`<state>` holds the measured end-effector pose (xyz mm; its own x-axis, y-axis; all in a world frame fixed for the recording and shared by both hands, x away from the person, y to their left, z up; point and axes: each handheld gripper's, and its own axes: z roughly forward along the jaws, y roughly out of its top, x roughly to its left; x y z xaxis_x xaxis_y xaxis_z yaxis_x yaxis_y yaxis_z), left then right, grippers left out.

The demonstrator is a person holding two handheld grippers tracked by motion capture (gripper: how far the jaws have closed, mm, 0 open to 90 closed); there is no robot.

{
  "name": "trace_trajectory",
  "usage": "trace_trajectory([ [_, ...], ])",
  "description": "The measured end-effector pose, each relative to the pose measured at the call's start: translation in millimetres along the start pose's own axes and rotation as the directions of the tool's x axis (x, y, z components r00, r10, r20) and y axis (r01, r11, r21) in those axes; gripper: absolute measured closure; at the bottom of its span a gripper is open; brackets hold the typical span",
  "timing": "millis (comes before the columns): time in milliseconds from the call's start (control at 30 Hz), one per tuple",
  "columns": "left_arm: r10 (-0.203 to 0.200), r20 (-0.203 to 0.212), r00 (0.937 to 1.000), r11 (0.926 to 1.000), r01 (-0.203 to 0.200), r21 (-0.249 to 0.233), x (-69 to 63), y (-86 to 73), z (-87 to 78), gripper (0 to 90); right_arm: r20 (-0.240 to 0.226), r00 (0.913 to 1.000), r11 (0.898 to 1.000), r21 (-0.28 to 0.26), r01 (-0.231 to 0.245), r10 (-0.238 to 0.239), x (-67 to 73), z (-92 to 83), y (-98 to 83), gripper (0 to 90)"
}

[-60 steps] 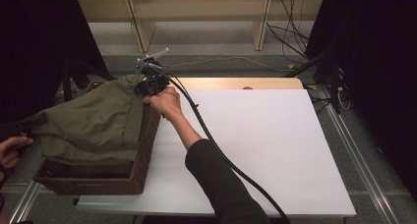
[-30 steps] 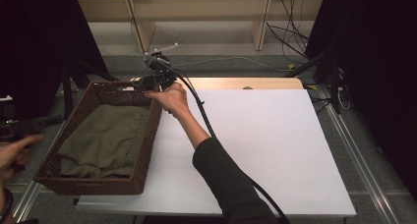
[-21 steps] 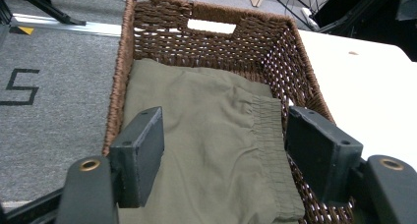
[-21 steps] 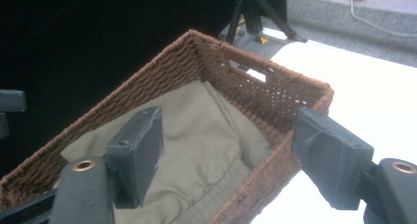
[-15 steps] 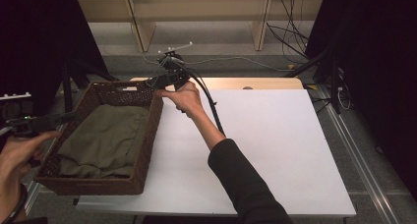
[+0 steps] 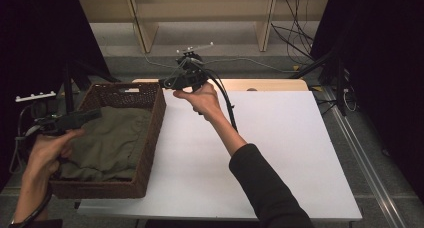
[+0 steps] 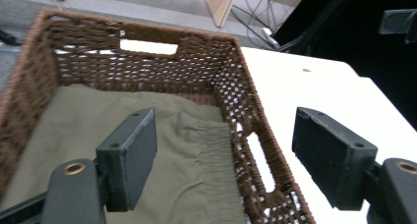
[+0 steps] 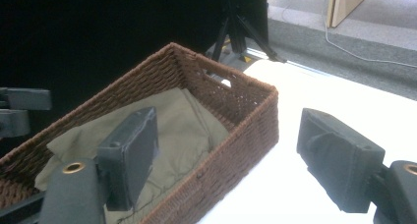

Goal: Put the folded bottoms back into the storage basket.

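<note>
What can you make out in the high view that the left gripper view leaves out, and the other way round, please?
High view alone: the person's two hands, the left gripper at the basket's left side and the right gripper near its far right corner, plus the whole white table. Left gripper view alone: a handle slot in the basket's far wall and the gathered waistband on the cloth. Both: the brown wicker basket with the olive-green cloth lying inside it.

Surface: white table [image 6: 260, 153].
Left edge: brown wicker basket [image 6: 150, 133] resting directly on it, reaching the far-left corner.
</note>
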<state>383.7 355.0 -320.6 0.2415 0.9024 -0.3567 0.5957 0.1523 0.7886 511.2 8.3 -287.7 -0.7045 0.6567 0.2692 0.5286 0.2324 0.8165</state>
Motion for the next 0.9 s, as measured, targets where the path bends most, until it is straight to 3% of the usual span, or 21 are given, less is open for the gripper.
trace_trajectory([
  [33, 0.000, 0.000, 1.0000, 1.0000, 0.000, 0.000, 0.0, 0.0, 0.0, 24.7, 0.000, 1.0000, 1.000, 0.000, 0.000, 0.000, 0.0, 0.0, 0.0, 24.8],
  [100, -0.006, 0.041, 0.9991, 1.0000, 0.006, -0.003, -5.2, -1.1, 4.5, 23.5, 0.002, 1.0000, 1.000, -0.007, 0.000, 0.000, -3.2, -5.7, -3.8, 24.8],
  [300, 0.007, 0.060, 0.9982, 1.0000, -0.007, -0.002, -13.3, -2.7, 10.5, 22.0, 0.006, 1.0000, 1.000, -0.016, 0.003, -0.003, -7.0, -13.7, -8.9, 24.5],
  [467, 0.007, 0.074, 0.9972, 0.9995, -0.005, -0.030, -22.2, -4.6, 15.7, 20.7, 0.009, 0.9999, 0.999, -0.033, 0.009, -0.009, -8.5, -22.5, -12.7, 23.0],
  [900, 0.039, 0.106, 0.9936, 0.9973, -0.032, -0.066, -53.6, -14.4, 33.8, 20.1, 0.028, 0.9995, 0.998, -0.053, 0.014, -0.013, -19.6, -45.3, -26.4, 21.8],
])
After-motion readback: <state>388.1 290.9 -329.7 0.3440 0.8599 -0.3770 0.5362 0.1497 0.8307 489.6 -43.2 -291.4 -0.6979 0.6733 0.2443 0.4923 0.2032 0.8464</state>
